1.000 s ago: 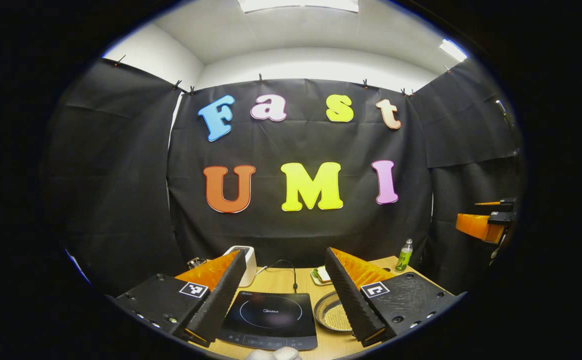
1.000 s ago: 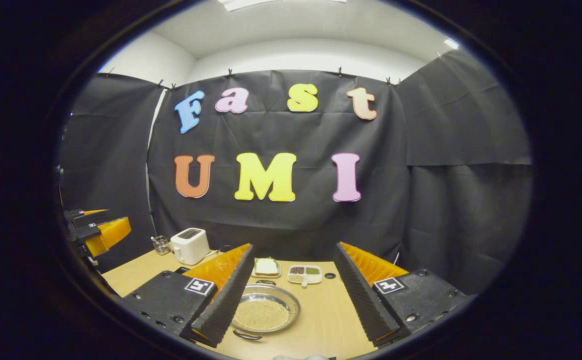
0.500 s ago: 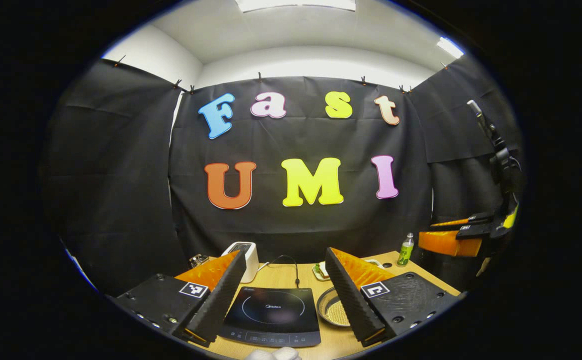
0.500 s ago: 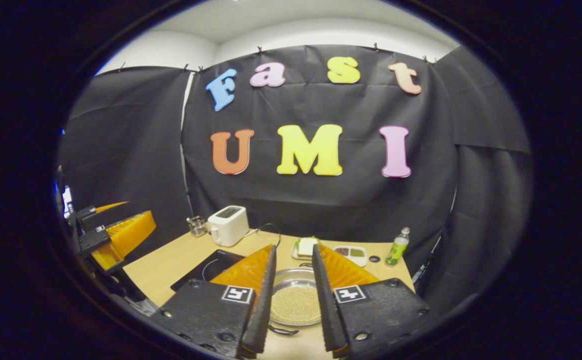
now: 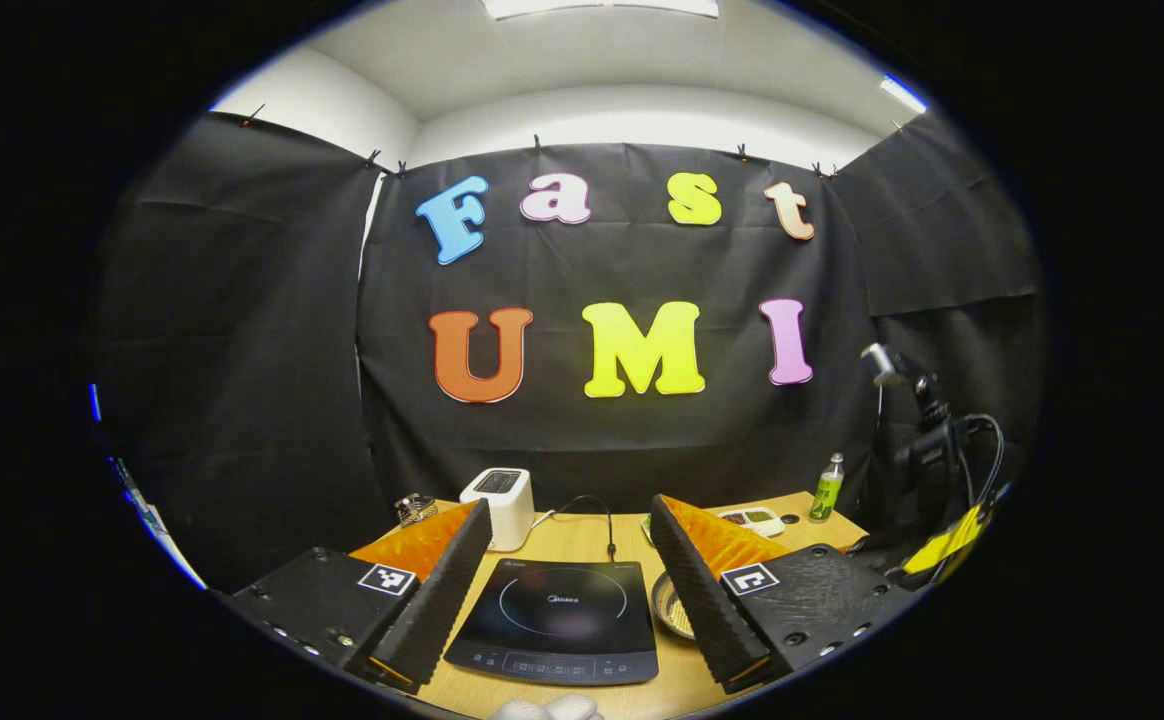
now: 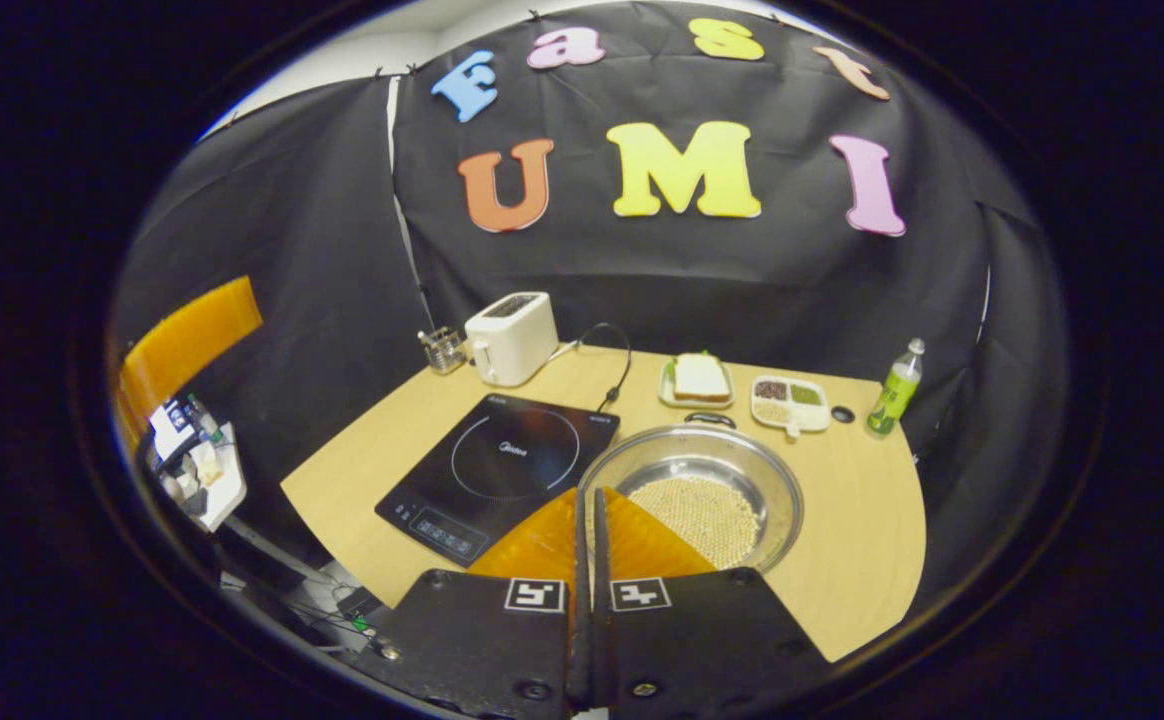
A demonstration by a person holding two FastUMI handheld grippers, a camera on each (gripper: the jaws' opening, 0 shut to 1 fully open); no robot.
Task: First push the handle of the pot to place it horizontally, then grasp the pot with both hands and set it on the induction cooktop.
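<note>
The right gripper (image 6: 587, 500) has its jaws pressed together with nothing between them, poised above the near rim of the pot (image 6: 694, 497), whether touching it or just clear I cannot tell. The left gripper (image 5: 570, 570) has its jaws spread wide and empty, held over the near edge of the desk (image 6: 872, 560) with the induction cooktop (image 5: 557, 620) framed between its fingers.

The pot is a wide, shallow steel pan with a layer of small pale grains in its bottom. It sits on the desk just right of the cooktop, toward the near edge. One dark loop handle (image 6: 707, 420) shows at the pot's far rim, pointing to the back edge of the desk; the opposite handle lies hidden under the right gripper. So the handle-to-handle axis appears to run front to back, not side to side as the task wants.

The pot looks stiff, smooth and slippery, probably light but for its contents, and loose grains will shift if it tilts. Closed jaws suit nudging a handle round. For lifting, the two handles or the rim beside them look best, kept level.

Behind stand a toaster (image 6: 512, 337), a sandwich plate (image 6: 698, 382), a divided dish (image 6: 790, 402) and a green bottle (image 6: 895, 388).
</note>
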